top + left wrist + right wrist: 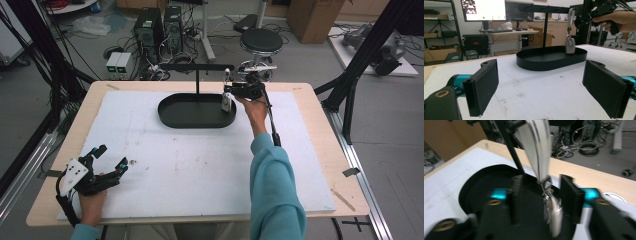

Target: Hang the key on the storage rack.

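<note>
My right hand-held gripper (235,91) is out at the far side of the bench (320,165), at the right end of the black oval tray (172,116), and my right hand (254,111) holds it up beside the black stand (197,67) that rises from the tray. A grey strap (571,15) hangs from the right end of the stand's crossbar, with a small silvery tag (570,45) dangling from its lower end above the tray's right part. In the right gripper view the strap (537,147) comes down between my two jaws and the tag (552,211) hangs in the gap nearer the right jaw; the jaws stand apart, and the blur keeps me from telling whether either one touches it, so I read this gripper as released rather than clenched. In the left gripper view my right hand-held gripper (580,22) sits just right of the strap, close to it. My left hand-held gripper (111,159) rests low at the near left of the bench, well apart from the tray, with my left hand (92,197) behind it. Its jaws are spread wide and grasp nothing, and between them I see the white bench cover (539,92) and the tray (549,61) beyond. A small dark speck (132,161) lies on the cover just right of that gripper.
</note>
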Motion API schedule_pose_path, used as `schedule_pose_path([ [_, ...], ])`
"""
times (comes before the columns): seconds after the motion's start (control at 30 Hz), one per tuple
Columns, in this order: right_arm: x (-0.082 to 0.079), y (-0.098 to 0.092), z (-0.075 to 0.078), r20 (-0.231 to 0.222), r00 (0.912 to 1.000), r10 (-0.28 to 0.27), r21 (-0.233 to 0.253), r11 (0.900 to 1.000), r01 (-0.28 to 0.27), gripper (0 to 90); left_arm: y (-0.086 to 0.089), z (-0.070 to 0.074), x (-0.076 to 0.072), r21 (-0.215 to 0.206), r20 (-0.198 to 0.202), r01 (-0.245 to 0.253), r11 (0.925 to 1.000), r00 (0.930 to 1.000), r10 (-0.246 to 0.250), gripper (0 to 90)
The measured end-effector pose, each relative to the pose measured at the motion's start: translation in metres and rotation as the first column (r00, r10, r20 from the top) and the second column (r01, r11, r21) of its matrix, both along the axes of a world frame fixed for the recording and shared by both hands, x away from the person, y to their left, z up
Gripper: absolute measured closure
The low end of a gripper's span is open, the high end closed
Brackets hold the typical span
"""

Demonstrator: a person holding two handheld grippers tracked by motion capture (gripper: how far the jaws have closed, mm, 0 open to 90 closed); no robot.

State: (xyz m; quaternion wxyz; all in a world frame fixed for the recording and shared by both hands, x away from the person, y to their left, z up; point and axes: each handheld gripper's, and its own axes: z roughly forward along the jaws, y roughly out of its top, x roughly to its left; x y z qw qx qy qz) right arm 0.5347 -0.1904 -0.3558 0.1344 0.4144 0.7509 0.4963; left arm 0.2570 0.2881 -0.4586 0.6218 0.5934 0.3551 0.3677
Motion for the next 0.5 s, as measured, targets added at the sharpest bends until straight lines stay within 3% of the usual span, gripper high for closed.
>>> schedule_pose_path([
  [0.13, -0.008, -0.001, 0.005, 0.041, 0.9983, -0.042, -0.019, 0.999, 0.043, 9.7, 0.0, 0.0, 0.0, -0.001, -0.001, 0.0, 1.0, 1.0, 0.0, 13.9],
  [0.2, -0.012, -0.002, 0.008, 0.052, 0.998, -0.036, -0.049, 0.998, 0.038, 0.5, 0.0, 0.0, 0.0, -0.001, 0.0, 0.0, 1.0, 1.0, 0.0, 13.9],
  [0.3, -0.021, 0.0, 0.013, 0.031, 0.999, -0.034, -0.095, 0.995, 0.036, 0.7, 0.0, 0.0, 0.0, -0.003, -0.001, -0.001, 1.0, 1.0, 0.001, 13.9],
  [0.37, -0.034, 0.001, 0.016, 0.076, 0.9971, 0.008, -0.109, 0.994, 0.001, 0.7, 0.0, 0.0, 0.0, -0.004, -0.004, -0.002, 1.0, 1.0, 0.002, 13.9],
  [0.5, -0.063, -0.011, 0.018, 0.144, 0.9868, 0.074, -0.072, 0.995, -0.064, 0.7, 0.0, 0.0, 0.0, 0.006, -0.001, -0.002, 1.0, 1.0, 0.002, 13.9],
])
